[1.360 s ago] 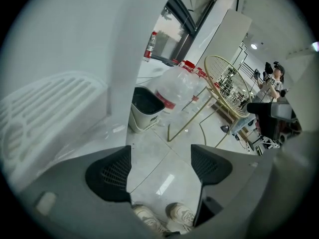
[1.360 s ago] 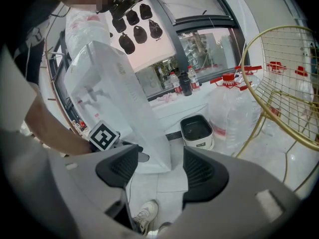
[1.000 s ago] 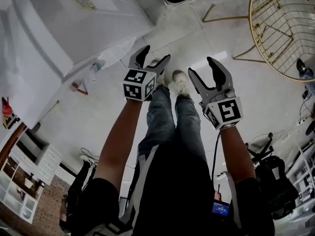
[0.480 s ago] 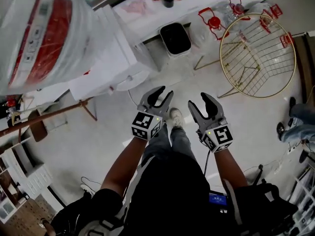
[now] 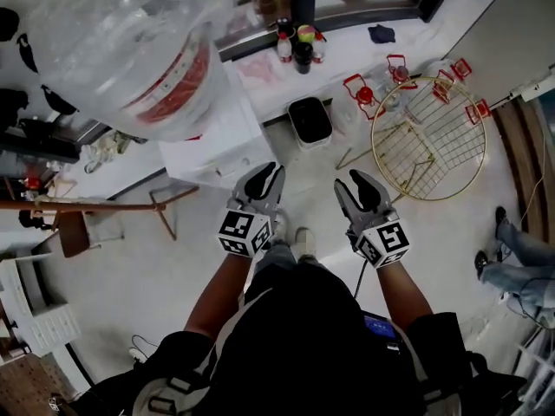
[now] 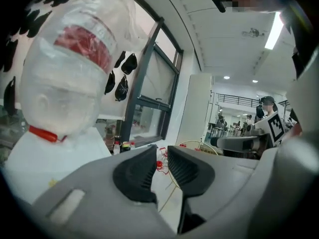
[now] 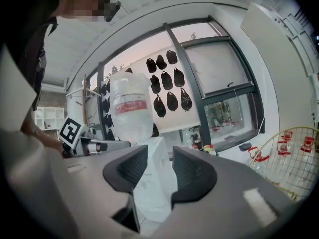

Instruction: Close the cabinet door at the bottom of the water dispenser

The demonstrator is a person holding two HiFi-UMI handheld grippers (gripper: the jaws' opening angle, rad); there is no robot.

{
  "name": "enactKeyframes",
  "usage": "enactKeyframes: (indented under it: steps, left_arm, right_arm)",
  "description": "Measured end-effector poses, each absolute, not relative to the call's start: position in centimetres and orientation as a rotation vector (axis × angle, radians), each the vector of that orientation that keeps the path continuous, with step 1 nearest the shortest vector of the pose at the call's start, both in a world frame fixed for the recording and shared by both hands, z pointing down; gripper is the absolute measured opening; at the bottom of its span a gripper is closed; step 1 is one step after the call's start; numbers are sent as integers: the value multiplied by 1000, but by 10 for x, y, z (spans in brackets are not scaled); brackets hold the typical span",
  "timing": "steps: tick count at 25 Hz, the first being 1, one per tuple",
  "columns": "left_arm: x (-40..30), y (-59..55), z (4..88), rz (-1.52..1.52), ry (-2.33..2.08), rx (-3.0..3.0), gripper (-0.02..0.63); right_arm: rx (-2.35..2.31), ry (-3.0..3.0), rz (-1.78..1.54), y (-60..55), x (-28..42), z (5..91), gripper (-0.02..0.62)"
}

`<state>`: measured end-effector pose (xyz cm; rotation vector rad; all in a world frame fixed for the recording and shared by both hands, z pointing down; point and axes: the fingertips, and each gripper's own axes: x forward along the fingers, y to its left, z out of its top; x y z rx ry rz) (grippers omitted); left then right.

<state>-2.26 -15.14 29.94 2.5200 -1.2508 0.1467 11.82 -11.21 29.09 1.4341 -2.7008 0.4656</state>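
Black short-sleeved top [image 5: 303, 336], blue-grey jeans [image 5: 279, 254], pale shoe [image 5: 304, 237], thin black cable [image 5: 358, 277], blue-lit screen [image 5: 378, 326] at the waist

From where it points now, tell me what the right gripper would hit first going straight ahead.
Probably the white water dispenser, whose body shows through the gap of the right gripper. Its jaws are closing with nothing between them. Depth is unclear.

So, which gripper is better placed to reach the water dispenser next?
Probably the left. The left gripper hangs nearer the water dispenser; the right gripper is farther out to the side. Both are closing, with nothing between their jaws. The cabinet door is not in view.
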Motion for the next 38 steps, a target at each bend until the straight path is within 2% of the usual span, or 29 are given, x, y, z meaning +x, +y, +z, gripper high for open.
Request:
enactKeyframes:
  steps: [12,21,25,38]
  left_arm:
    - [-34,-134,217,69,-1253,2655,71]
    - [-47,-138,188,43,-1288,2703,51]
    - [-49,-138,187,51,-1291,2708,51]
    - [-78,-142,192,69,-1346,2692,51]
  right_arm:
    - [1408,-2825,286,-104,98,211,104]
    - [1395,-2876,232,-117,77,195,55]
    - [1340,-2890,190,-117,59,188,5]
    - [1279,-2891,213,-126,43,194,5]
